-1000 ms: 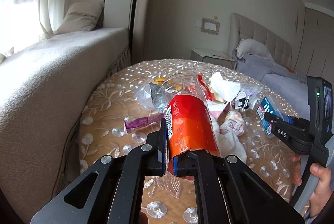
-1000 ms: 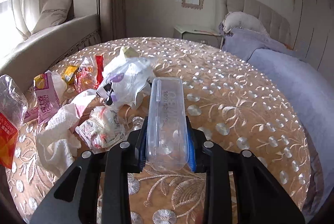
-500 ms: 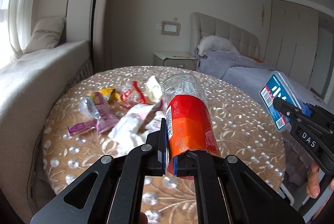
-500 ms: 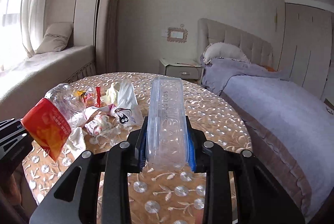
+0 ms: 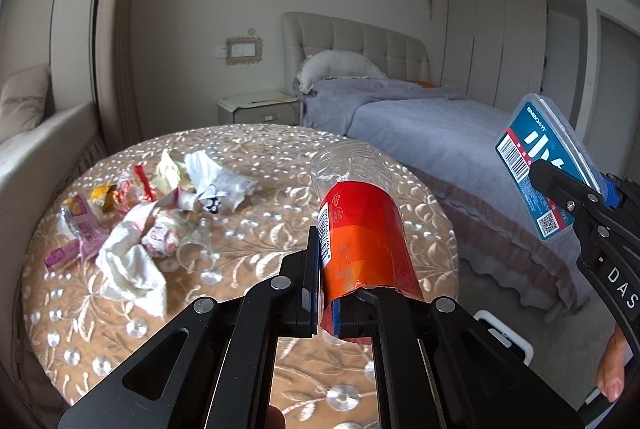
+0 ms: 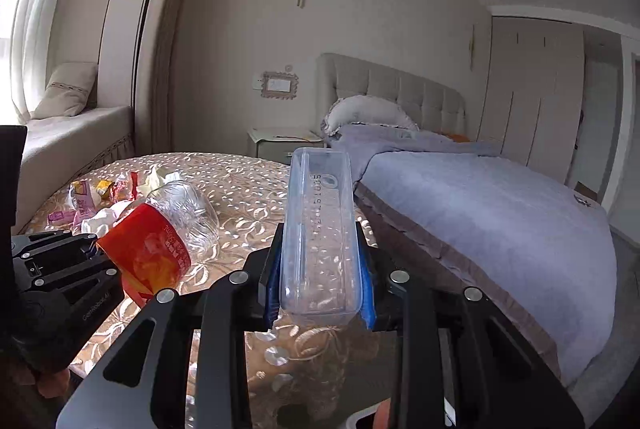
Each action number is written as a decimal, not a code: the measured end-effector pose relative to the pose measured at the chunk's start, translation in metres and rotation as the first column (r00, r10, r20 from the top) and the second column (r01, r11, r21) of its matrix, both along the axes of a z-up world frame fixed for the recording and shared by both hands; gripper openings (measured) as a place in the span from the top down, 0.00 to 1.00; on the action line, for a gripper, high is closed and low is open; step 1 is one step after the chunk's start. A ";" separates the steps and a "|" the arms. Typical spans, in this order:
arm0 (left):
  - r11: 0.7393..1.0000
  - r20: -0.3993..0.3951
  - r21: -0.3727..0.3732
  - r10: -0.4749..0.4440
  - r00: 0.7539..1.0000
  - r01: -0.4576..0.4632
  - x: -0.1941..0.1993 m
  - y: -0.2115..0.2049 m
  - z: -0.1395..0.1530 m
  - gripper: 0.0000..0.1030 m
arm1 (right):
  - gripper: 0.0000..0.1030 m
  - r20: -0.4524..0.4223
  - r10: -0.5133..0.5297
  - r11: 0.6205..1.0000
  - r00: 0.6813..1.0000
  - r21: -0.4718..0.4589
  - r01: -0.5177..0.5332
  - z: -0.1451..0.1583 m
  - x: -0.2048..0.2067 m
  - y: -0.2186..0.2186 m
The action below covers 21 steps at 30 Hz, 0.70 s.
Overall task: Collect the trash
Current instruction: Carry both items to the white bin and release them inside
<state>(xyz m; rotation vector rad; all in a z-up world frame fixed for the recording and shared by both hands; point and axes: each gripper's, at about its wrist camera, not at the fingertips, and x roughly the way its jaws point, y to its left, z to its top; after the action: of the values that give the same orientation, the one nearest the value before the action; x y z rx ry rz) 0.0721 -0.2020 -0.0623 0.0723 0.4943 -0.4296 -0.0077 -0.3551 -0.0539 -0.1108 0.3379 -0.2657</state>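
My left gripper (image 5: 328,309) is shut on a crushed clear bottle with a red and orange label (image 5: 360,229), held over the near right part of the round table (image 5: 260,229). My right gripper (image 6: 320,309) is shut on a long clear plastic box (image 6: 320,237), held beyond the table's right edge on the bed side. The left wrist view shows that box's blue printed label (image 5: 536,165). In the right wrist view the bottle (image 6: 160,241) and left gripper (image 6: 92,253) sit at the left. A pile of wrappers and tissues (image 5: 140,221) lies on the table's left half.
A bed with a lilac cover (image 5: 420,133) stands close to the table's right side. Behind the table is a nightstand (image 5: 256,109), with a cushioned window seat (image 6: 72,141) at the left. A white-rimmed object (image 5: 504,341) lies on the floor between table and bed. A hand (image 5: 612,369) holds the right gripper.
Both grippers have swung right and risen a little, away from the trash pile and toward the bed side, each still holding its load. The pile now lies farther left.
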 end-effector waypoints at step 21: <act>0.906 -0.223 0.061 -0.396 0.891 0.418 -0.022 -0.168 -0.071 0.96 | 0.69 -0.146 -0.291 0.952 0.946 0.059 0.301 -0.064 -0.044 -0.108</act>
<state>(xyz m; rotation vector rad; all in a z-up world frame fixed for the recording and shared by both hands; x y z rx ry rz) 0.0500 -0.3697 -0.1331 0.2412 0.7107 -0.8303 -0.0516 -0.4633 -0.1182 0.0027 0.5016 -0.5440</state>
